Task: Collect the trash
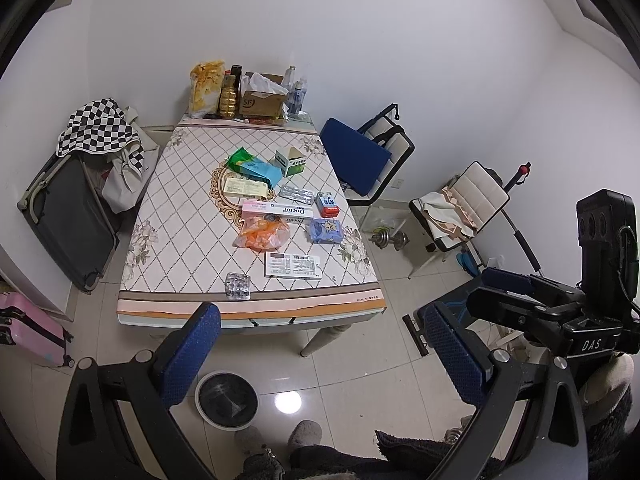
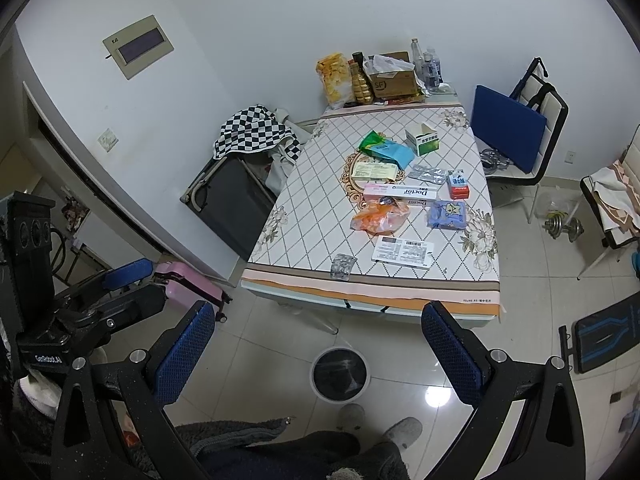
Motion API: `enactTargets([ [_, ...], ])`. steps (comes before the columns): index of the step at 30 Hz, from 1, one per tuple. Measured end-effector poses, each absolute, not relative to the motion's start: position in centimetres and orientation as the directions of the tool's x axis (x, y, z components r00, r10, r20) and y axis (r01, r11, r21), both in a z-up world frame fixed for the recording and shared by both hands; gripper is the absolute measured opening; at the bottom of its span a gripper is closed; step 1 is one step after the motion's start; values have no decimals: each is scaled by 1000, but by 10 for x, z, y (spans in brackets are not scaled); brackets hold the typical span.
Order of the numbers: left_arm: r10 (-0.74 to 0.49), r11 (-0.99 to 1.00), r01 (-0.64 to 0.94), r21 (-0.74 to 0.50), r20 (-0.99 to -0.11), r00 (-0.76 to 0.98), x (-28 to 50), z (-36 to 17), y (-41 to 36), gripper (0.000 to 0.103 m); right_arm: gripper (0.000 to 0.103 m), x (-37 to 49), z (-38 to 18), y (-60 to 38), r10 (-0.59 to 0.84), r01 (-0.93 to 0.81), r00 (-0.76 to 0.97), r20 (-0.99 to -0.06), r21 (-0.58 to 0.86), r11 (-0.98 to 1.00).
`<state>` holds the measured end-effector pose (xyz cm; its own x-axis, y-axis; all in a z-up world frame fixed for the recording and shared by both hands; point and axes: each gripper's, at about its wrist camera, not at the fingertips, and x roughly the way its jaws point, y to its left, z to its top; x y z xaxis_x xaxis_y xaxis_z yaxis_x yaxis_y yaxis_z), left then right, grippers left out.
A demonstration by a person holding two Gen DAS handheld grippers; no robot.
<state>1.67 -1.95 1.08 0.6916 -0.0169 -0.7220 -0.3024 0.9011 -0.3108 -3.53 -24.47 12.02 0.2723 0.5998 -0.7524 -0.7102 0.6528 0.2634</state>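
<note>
Trash lies on a table with a diamond-pattern cloth (image 1: pixel 180 216) (image 2: pixel 312 200): an orange plastic bag (image 1: pixel 262 234) (image 2: pixel 378 218), a long Doctor box (image 1: pixel 278 210) (image 2: pixel 402 192), a flat white box (image 1: pixel 292 266) (image 2: pixel 402 252), a blister pack (image 1: pixel 238 286) (image 2: pixel 343 267), a blue pack (image 1: pixel 326 231) (image 2: pixel 447 214), a green-white carton (image 1: pixel 290 162) (image 2: pixel 422 142). A round bin with a black liner (image 1: pixel 227 399) (image 2: pixel 340 374) stands on the floor before the table. My left gripper (image 1: pixel 320 356) and right gripper (image 2: pixel 316 354) are open, empty, held back above the floor.
Bottles, a snack bag and a cardboard box (image 1: pixel 262 100) crowd the table's far end. A dark suitcase (image 1: pixel 68 220) stands left, a pink one (image 1: pixel 28 328) nearer. Chairs (image 1: pixel 372 160) and dumbbells (image 1: pixel 390 240) are right. The person's slippers (image 1: pixel 306 434) are below.
</note>
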Motion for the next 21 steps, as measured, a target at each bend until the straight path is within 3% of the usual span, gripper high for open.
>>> enactTargets([
  [21,-18,901,-301,-311,-722,692,13,10,-21,103,103,-43,111,-235,597,-712,263,-758,265,650],
])
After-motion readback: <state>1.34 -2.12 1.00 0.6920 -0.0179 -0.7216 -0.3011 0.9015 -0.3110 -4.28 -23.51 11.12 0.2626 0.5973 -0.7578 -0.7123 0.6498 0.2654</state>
